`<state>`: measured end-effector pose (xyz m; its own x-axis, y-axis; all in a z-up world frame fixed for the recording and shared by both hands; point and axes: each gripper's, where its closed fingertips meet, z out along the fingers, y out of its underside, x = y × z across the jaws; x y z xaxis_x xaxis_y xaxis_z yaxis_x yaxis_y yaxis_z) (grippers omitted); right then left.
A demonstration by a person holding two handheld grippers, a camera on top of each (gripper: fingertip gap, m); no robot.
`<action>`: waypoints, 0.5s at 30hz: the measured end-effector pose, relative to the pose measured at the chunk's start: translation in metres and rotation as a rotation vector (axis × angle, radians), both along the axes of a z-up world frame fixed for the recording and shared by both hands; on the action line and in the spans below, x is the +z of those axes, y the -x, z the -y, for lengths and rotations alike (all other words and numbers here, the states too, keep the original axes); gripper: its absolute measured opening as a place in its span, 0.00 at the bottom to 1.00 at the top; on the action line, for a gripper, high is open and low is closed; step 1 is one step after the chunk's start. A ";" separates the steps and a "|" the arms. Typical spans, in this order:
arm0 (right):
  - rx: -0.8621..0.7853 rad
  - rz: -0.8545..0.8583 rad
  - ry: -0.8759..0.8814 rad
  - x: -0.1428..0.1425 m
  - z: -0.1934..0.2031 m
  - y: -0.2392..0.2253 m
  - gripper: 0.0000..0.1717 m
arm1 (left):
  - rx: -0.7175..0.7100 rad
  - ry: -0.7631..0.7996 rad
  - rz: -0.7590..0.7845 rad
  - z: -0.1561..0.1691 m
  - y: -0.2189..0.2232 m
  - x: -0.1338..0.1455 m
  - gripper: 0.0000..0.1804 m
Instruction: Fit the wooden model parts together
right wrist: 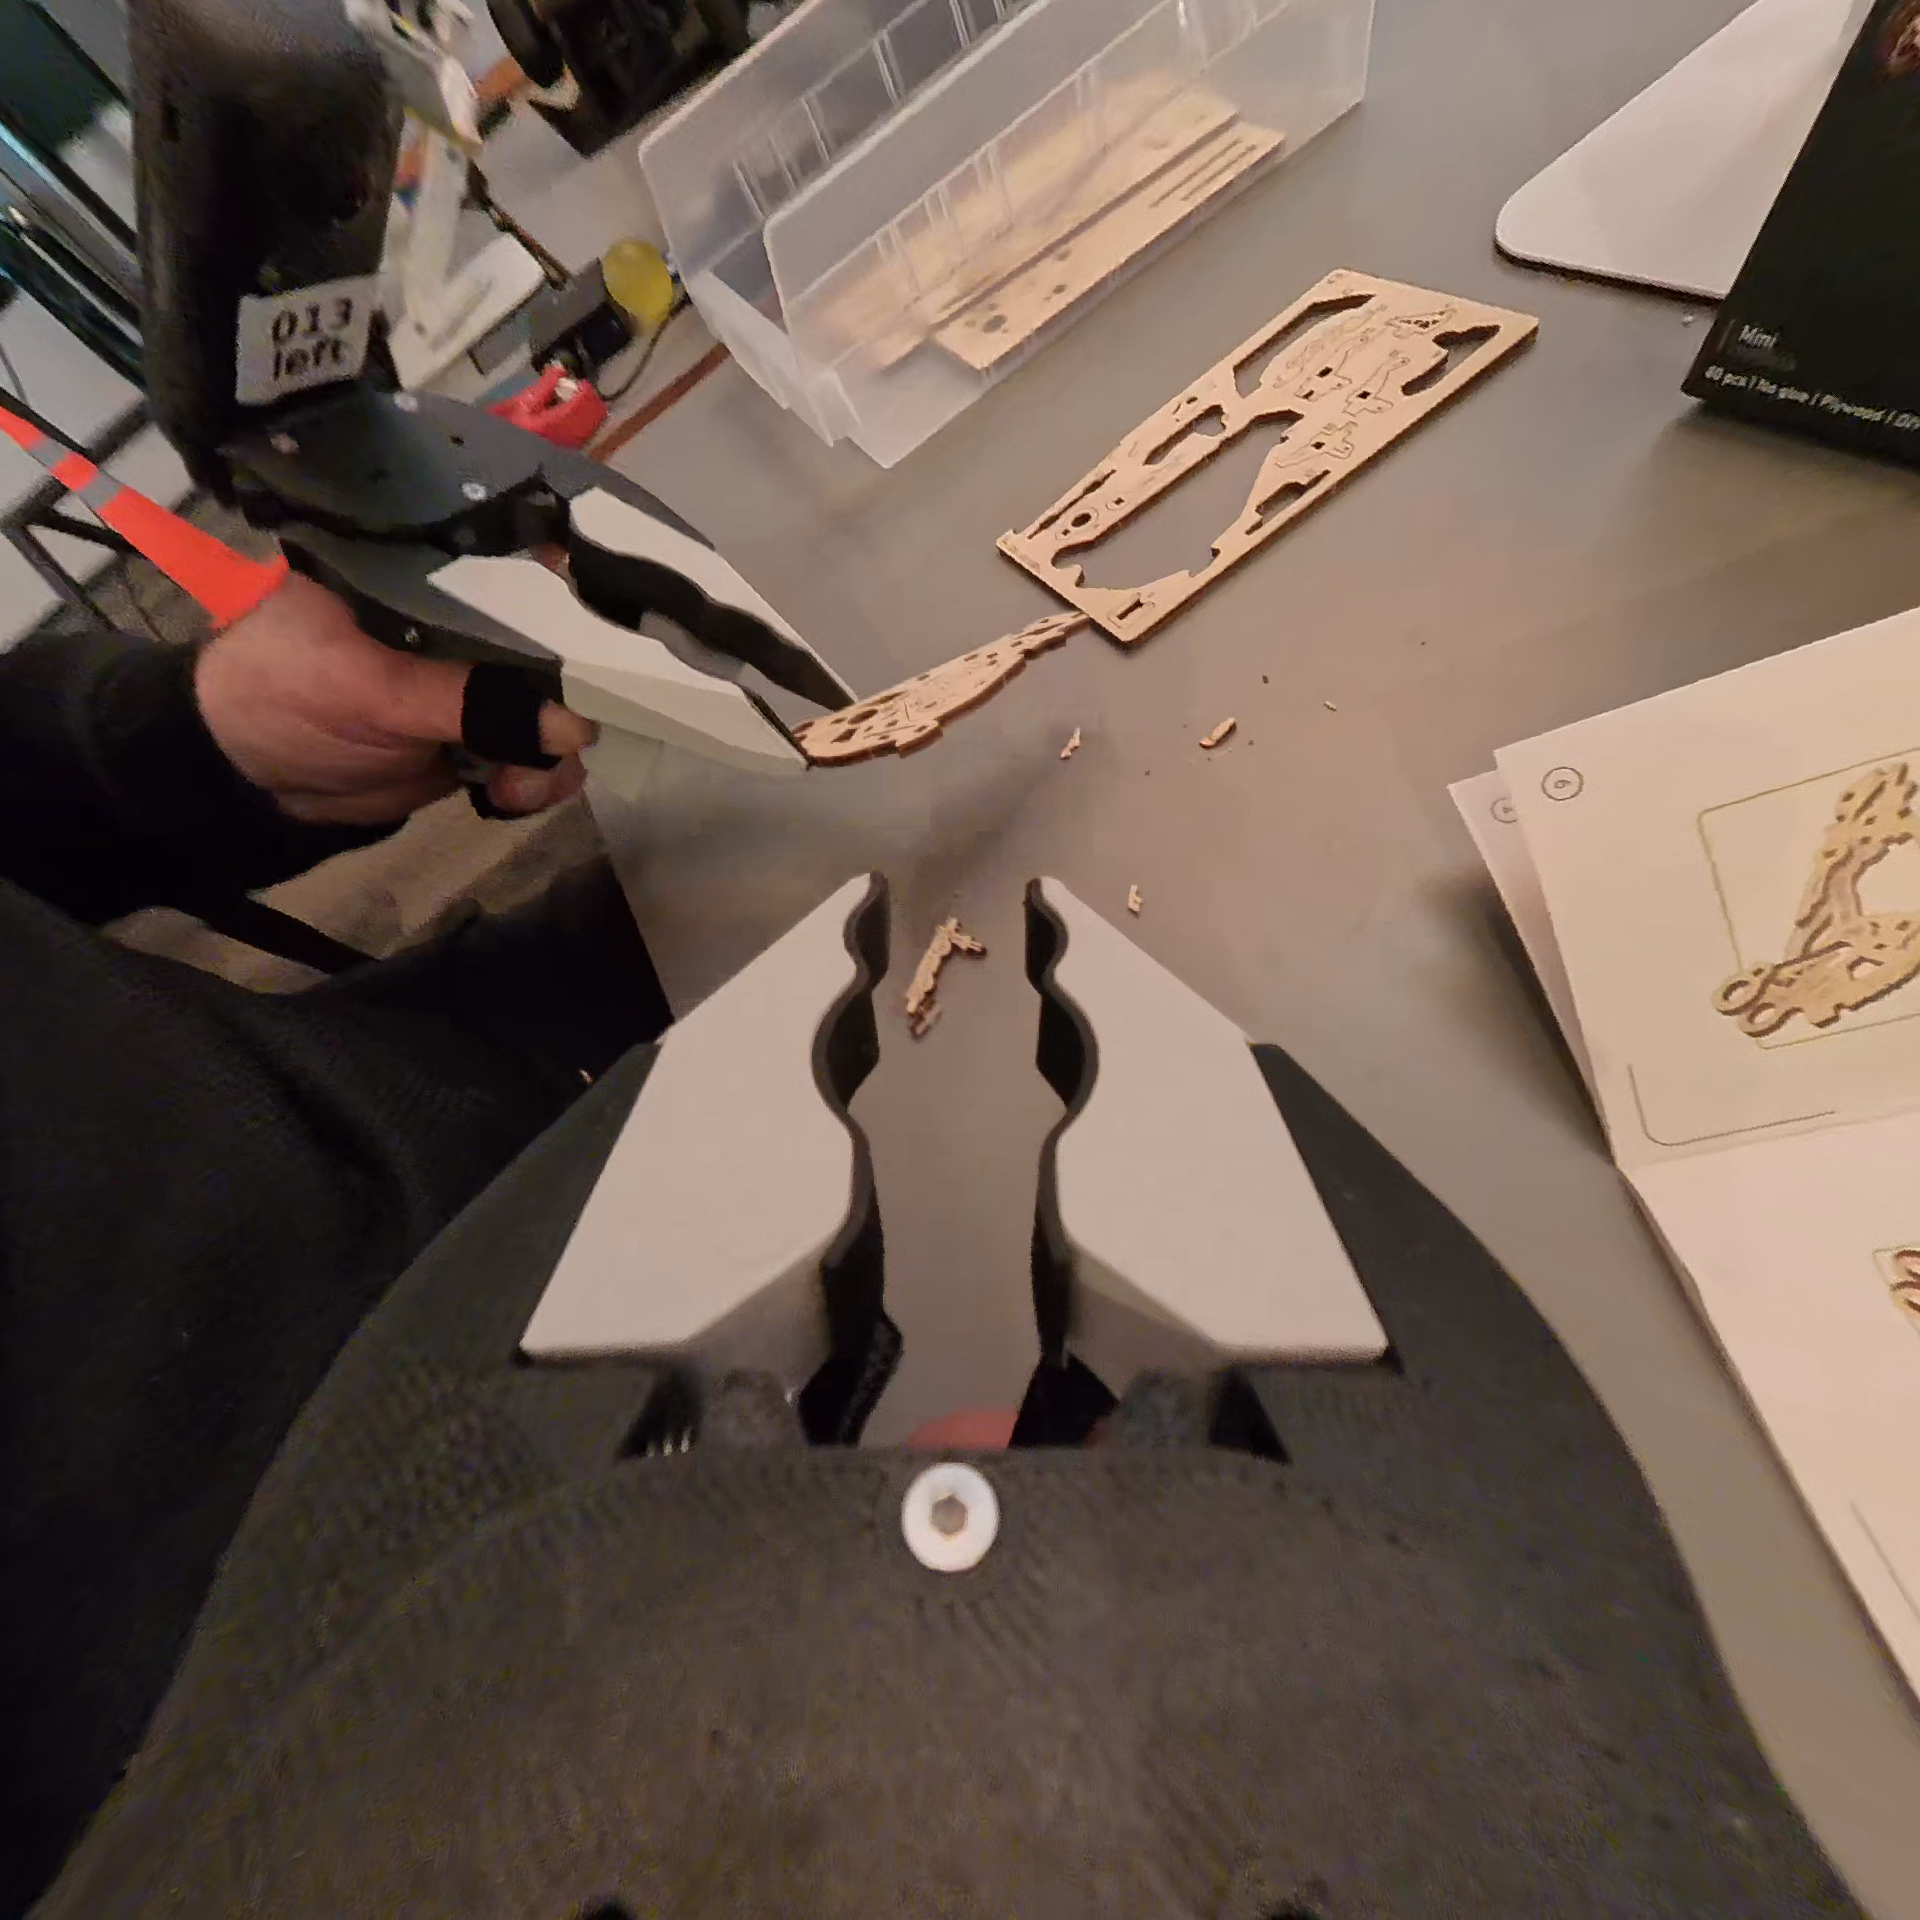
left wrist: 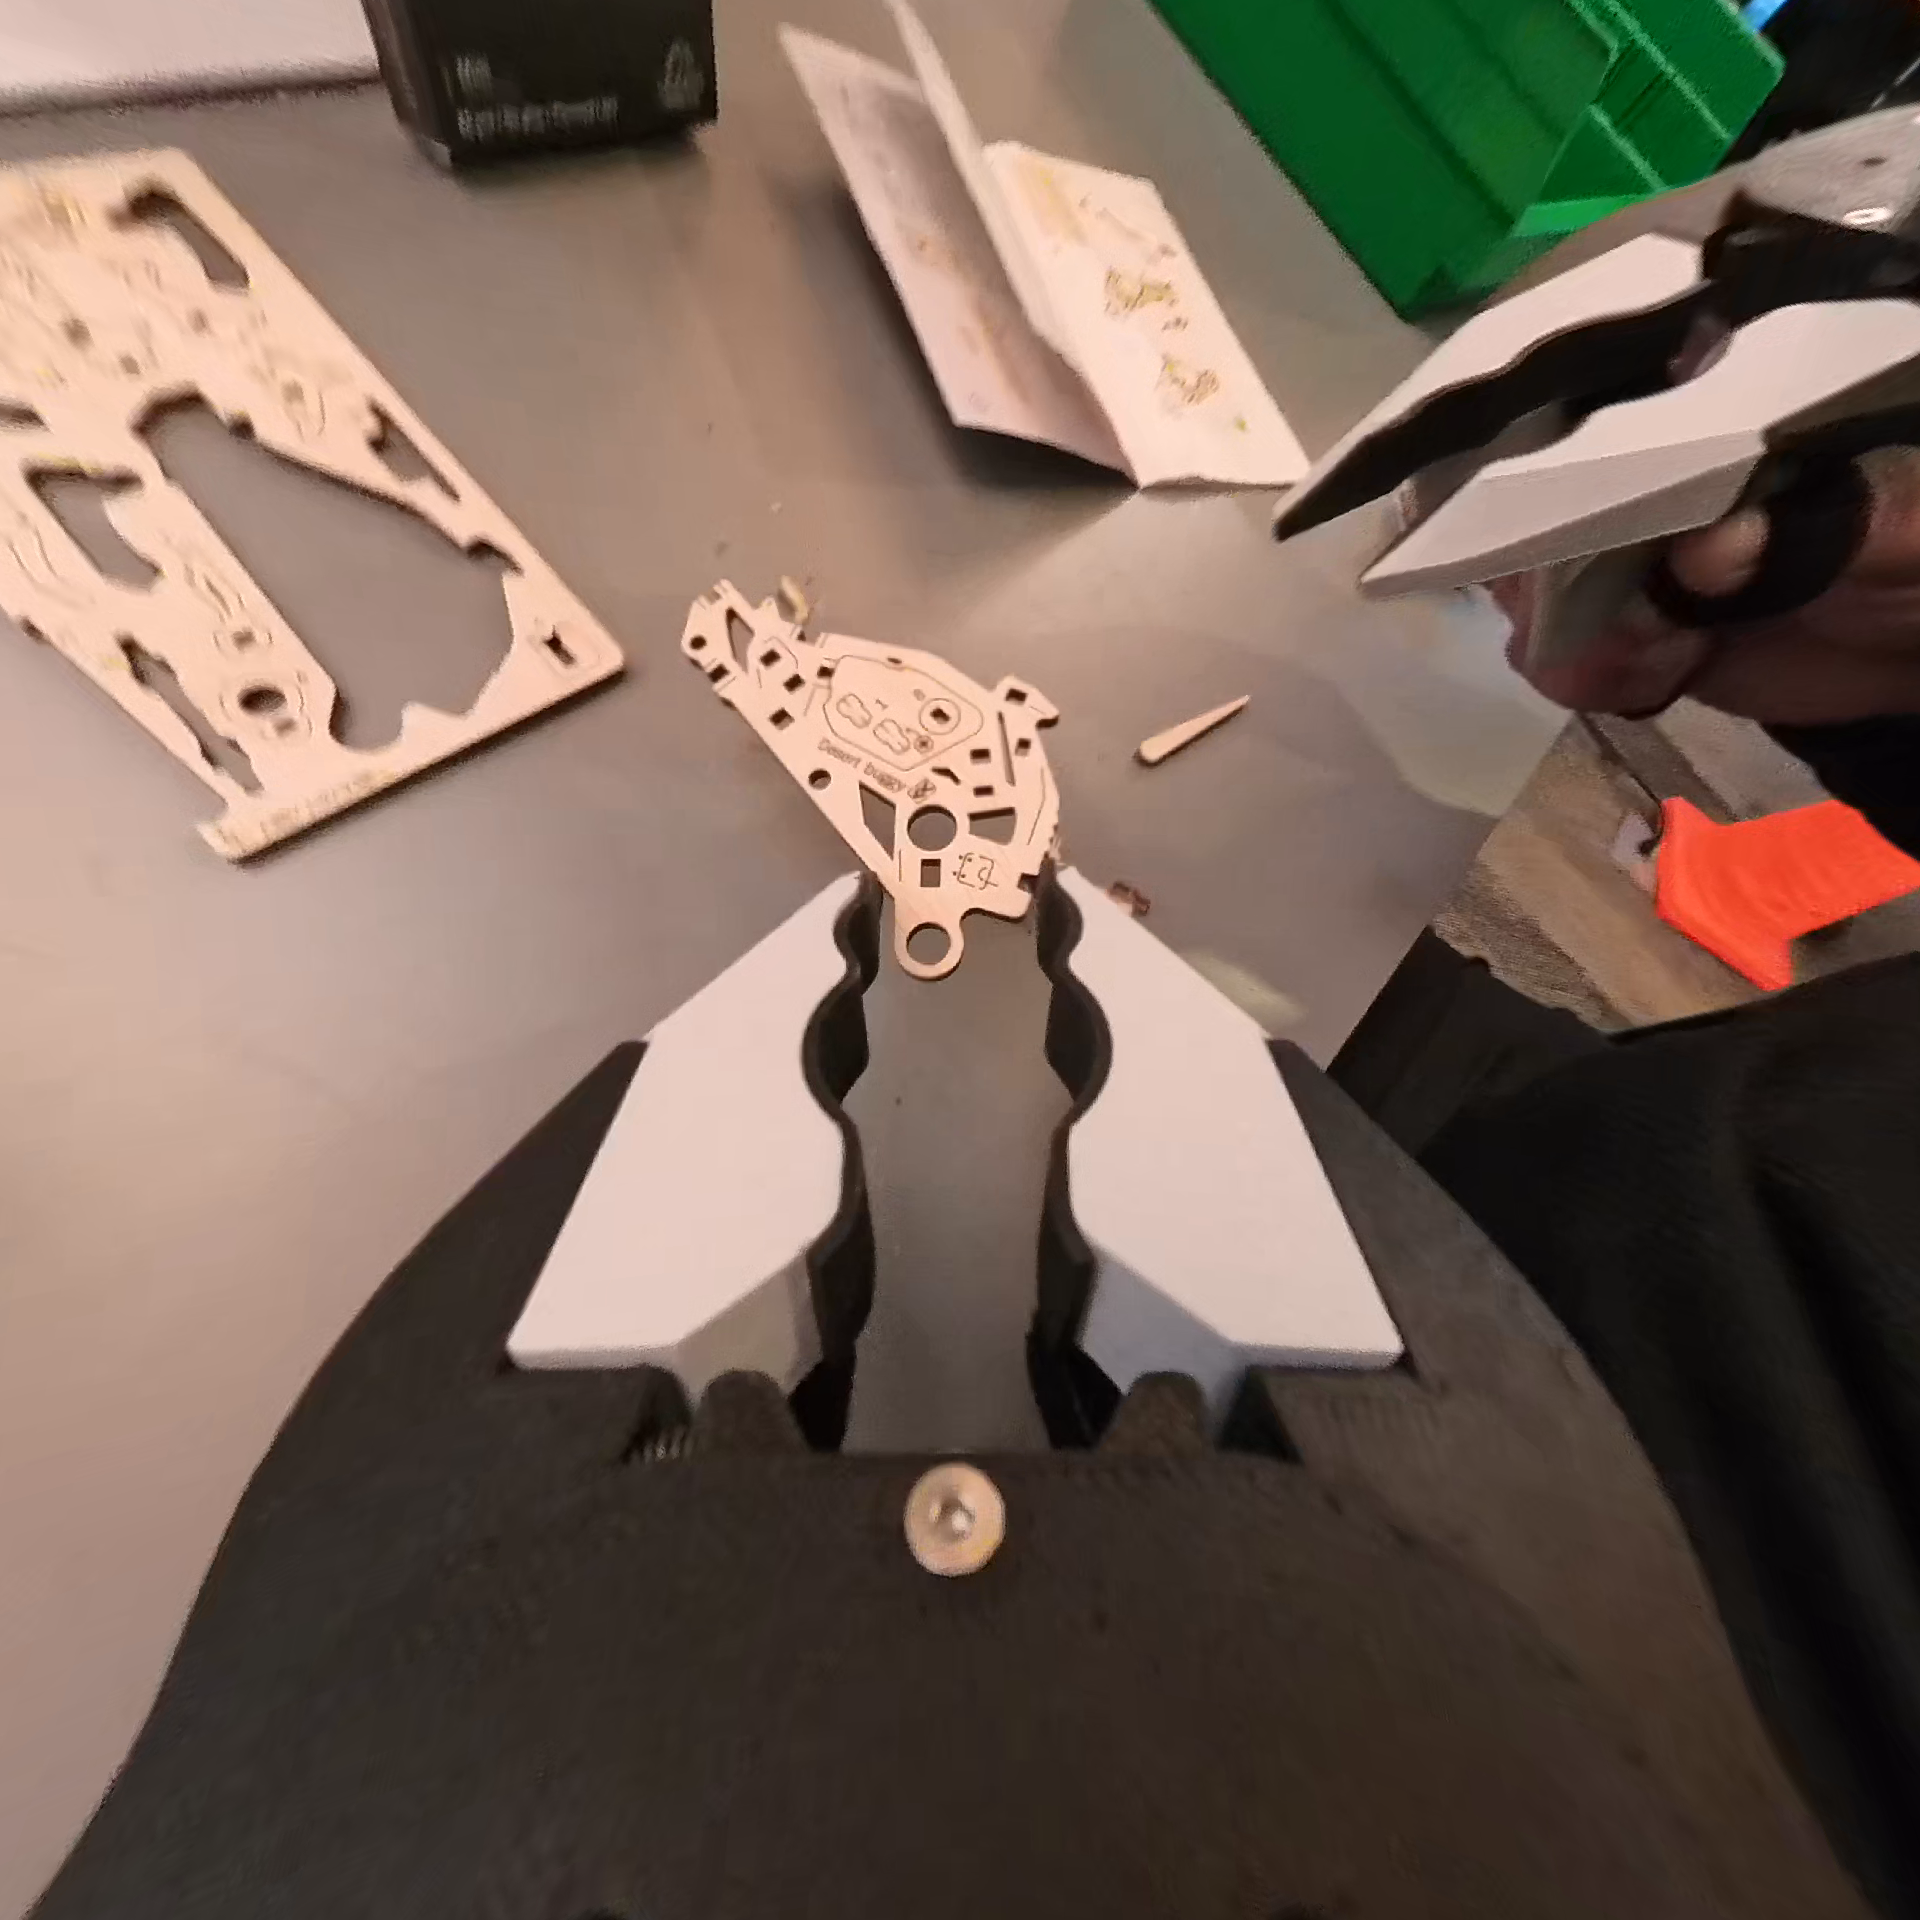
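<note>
My left gripper point(left wrist: 956, 883) is shut on the near end of a flat wooden model plate point(left wrist: 894, 748) with many cut-outs. Both pads press on its edges and hold it above the grey table point(left wrist: 416, 1039). The right wrist view shows the same gripper point(right wrist: 795, 727) at the left, holding the plate point(right wrist: 914, 696) level. My right gripper point(right wrist: 956, 894) is open. A small jagged wooden piece point(right wrist: 940, 971) shows between its fingers, apart from both pads. The right gripper also appears at the upper right of the left wrist view point(left wrist: 1325, 556).
A punched-out wooden sheet point(left wrist: 260, 499) point(right wrist: 1278, 447) lies on the table. There are folded instruction sheets point(left wrist: 1060, 312) point(right wrist: 1766, 935), a black box point(left wrist: 551, 73), green bins point(left wrist: 1455, 135) and a clear plastic box point(right wrist: 987, 208). A wooden sliver point(left wrist: 1190, 732) and crumbs lie around. One gripper's finger ends stand about 10 cm off the other's.
</note>
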<state>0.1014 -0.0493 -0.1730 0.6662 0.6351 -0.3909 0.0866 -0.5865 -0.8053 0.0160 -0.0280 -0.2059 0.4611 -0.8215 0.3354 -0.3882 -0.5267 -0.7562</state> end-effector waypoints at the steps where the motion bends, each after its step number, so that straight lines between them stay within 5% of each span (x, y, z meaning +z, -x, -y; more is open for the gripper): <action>1: -0.005 -0.036 0.009 0.002 -0.001 0.001 0.14 | -0.009 -0.051 -0.004 0.000 -0.004 0.005 0.16; 10: -0.055 -0.406 0.130 0.017 -0.015 0.005 0.19 | -0.201 -0.549 -0.162 0.008 -0.055 0.028 0.16; 15: -0.082 -0.505 0.189 0.011 -0.020 -0.006 0.20 | -0.234 -0.632 -0.149 0.005 -0.069 0.037 0.16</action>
<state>0.1071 -0.0297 -0.1617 0.4104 0.4765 -0.7775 -0.3362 -0.7134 -0.6148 0.0848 -0.0334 -0.1691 0.2520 -0.9219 -0.2943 -0.5618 0.1082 -0.8201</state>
